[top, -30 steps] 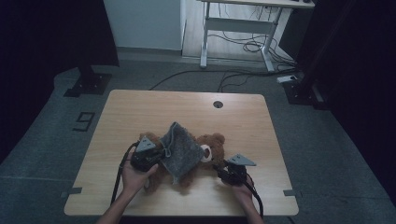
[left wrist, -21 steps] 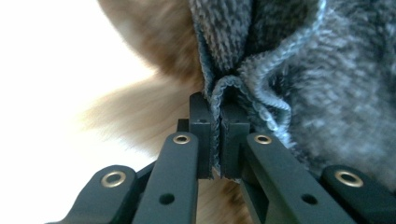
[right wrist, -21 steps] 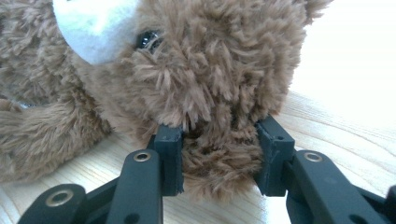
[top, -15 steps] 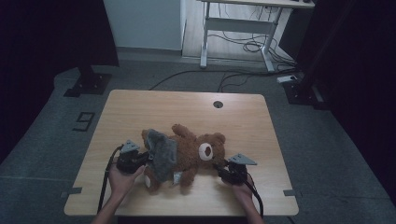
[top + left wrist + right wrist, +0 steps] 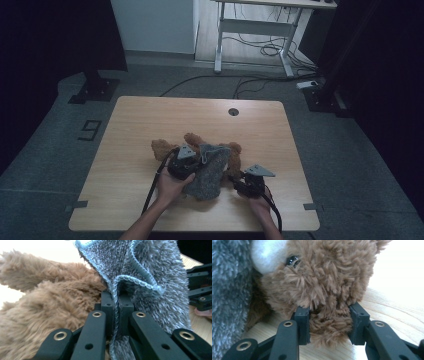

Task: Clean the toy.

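Note:
A brown teddy bear [image 5: 192,141] lies on the wooden table [image 5: 150,120], with a grey fuzzy cloth [image 5: 209,172] draped over its middle. My left gripper [image 5: 196,164] is shut on the cloth's hemmed edge [image 5: 115,297]; the jaws pinch it flat, and the bear's fur [image 5: 50,307] lies just to the left. My right gripper [image 5: 238,181] is closed on the bear's head [image 5: 324,287], its pads [image 5: 302,323] pressed into the fur on either side below the eye and white muzzle. The grey cloth [image 5: 227,290] hangs to the left of the head.
The bear and both hands are near the table's front edge. A round cable hole [image 5: 233,111] sits at the far edge. A desk frame [image 5: 255,35] with cables stands on the floor behind. The other gripper [image 5: 200,295] is close on the right in the left gripper view.
The left gripper swung out to the left with the cloth, baring the bear's face, then came back right and laid the cloth over the bear. The right gripper has not moved.

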Motion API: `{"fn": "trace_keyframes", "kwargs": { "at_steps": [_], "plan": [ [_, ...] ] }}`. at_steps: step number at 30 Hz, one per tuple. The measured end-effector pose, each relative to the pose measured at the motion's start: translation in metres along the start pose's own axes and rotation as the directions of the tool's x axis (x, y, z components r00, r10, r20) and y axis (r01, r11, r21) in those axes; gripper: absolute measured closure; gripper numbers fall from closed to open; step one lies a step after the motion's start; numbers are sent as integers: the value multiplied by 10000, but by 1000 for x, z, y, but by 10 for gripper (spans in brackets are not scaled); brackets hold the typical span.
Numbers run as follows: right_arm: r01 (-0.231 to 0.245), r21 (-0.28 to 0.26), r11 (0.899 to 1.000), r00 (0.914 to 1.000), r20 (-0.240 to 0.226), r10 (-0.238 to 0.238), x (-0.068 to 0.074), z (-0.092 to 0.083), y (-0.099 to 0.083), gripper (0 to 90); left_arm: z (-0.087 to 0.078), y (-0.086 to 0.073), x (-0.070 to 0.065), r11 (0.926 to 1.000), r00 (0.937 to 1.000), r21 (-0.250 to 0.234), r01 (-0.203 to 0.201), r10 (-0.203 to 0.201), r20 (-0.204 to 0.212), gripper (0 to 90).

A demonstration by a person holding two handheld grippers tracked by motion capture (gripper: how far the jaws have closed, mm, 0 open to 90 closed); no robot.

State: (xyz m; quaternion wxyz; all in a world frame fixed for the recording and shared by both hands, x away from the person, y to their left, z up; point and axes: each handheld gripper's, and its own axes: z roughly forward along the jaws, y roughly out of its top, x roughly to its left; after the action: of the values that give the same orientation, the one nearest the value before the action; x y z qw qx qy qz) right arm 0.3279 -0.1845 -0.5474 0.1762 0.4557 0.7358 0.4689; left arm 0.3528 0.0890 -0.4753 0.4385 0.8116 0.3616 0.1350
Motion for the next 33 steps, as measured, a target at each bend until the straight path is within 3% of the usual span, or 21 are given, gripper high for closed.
{"fn": "trace_keyframes", "kwargs": {
  "at_steps": [7, 13, 15, 17, 18, 22, 27, 33],
  "plan": [
    [5, -24, 10000, 10000, -9, -5, 2, 0, 1, 594, -25, -12, 15, 9994, 9986, -209, 291, -299, -427, 853],
    [-27, -46, 10000, 10000, -16, 27, 1, 0, 1, 594, -48, -29, 36, 9965, 9946, -430, 712, -742, -729, 853],
    [-29, -45, 10000, 10000, -11, 29, 1, 0, 1, 594, -52, -34, 41, 9961, 9921, -398, 791, -825, -948, 853],
    [-46, -31, 10000, 10000, -4, 46, 1, 0, 1, 594, -56, -40, 46, 9978, 9832, -90, 661, -666, -1699, 855],
    [-56, -26, 10000, 10000, 1, 56, 1, 0, 1, 594, -56, -42, 49, 9977, 9806, 55, 675, -654, -1850, 855],
    [-45, -43, 10000, 10000, 12, 45, 1, 1, 1, 594, -49, -53, 63, 9914, 9784, 443, 1229, -1136, -1727, 854],
    [-115, -67, 9999, 9999, 0, 115, 1, 1, 1, 594, -34, -50, 70, 9888, 9729, 727, 1307, -1138, -2011, 854],
    [-149, -74, 9999, 9999, -42, 149, 1, 1, 0, 594, -19, -50, 89, 9749, 9658, 1171, 1896, -1637, -2010, 849]
  ]
}}
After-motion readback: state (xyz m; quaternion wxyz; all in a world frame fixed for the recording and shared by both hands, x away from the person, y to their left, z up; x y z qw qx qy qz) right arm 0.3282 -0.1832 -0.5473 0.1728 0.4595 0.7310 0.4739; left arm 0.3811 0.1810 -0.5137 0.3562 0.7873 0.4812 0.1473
